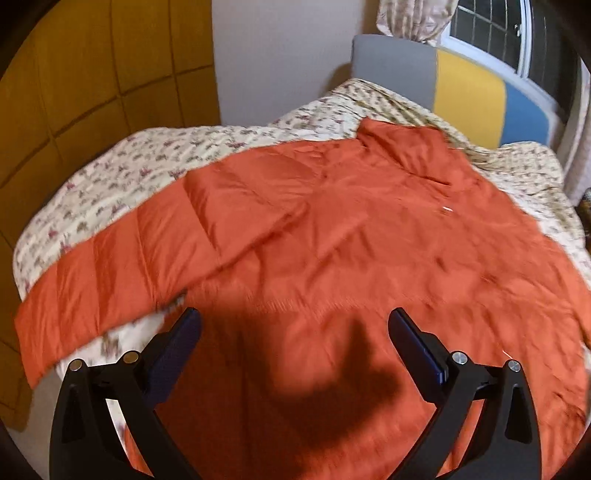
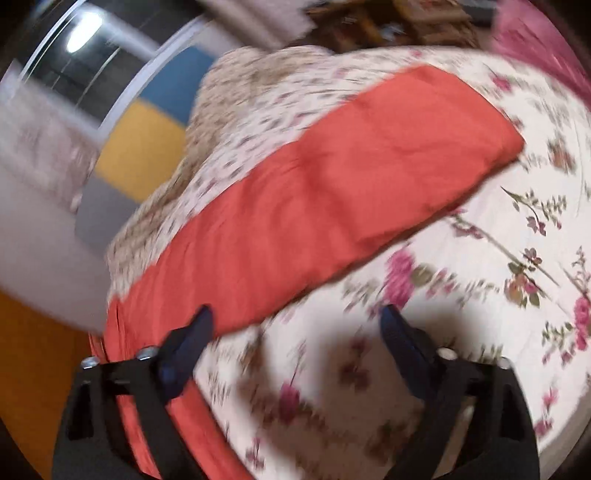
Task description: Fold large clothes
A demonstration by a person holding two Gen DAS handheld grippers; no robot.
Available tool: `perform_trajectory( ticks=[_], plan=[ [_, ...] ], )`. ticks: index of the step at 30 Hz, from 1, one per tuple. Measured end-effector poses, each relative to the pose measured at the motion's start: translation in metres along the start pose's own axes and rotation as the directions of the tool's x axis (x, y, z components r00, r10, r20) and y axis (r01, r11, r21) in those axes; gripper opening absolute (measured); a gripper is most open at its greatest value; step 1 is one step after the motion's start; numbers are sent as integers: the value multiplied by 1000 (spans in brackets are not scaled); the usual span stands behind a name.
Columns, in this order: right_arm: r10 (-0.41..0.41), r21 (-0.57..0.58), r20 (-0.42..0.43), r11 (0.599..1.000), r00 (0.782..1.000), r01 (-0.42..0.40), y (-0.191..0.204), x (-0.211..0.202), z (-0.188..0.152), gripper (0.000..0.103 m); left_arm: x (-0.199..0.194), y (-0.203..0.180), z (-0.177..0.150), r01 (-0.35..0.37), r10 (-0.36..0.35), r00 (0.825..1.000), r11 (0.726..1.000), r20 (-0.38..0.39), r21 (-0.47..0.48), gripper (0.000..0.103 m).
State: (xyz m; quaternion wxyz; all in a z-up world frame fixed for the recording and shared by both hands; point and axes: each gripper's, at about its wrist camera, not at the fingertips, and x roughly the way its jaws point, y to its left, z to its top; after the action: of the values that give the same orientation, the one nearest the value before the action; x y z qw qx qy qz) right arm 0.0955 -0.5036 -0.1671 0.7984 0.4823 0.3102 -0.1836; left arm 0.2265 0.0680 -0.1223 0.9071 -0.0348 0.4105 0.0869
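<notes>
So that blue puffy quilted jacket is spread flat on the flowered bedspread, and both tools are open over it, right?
Not blue: the puffy quilted jacket is orange-red, as the left wrist view shows. It is spread on the flowered bedspread, with both tools open.

The jacket [image 1: 351, 236] runs out of the left wrist picture at the bottom and at the right, so its lower hem is not seen there. A dark shadow [image 1: 332, 387] covers the cloth between the fingers of the left gripper [image 1: 293, 325], and the folds under it cannot be read. The whole right wrist picture is smeared by motion: the flowers on the bedsheet [image 2: 480, 258] are streaks, and the edges of the sleeve [image 2: 332, 177] are soft. Here the body of the jacket is cut off at the lower left (only a strip shows). The dark things [image 2: 388, 22] at the top edge are too blurred to name.
</notes>
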Motion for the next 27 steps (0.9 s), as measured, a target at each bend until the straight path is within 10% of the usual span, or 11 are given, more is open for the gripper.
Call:
perform_trajectory(
  ticks=[14,22,27],
  plan=[
    [-86,228,203,973,975,38,-31,8,56,24,69,14,5,-18,17,1000,999,-26,-29,100],
    [-121,-68,317,986,941,150,36,7,51,10,74,17,2,15,-16,999,999,-31,-52,100],
    [-20,-362,428,912,904,191,113,-2,10,9,73,15,1,7,-8,1000,999,-20,-52,100]
  ],
)
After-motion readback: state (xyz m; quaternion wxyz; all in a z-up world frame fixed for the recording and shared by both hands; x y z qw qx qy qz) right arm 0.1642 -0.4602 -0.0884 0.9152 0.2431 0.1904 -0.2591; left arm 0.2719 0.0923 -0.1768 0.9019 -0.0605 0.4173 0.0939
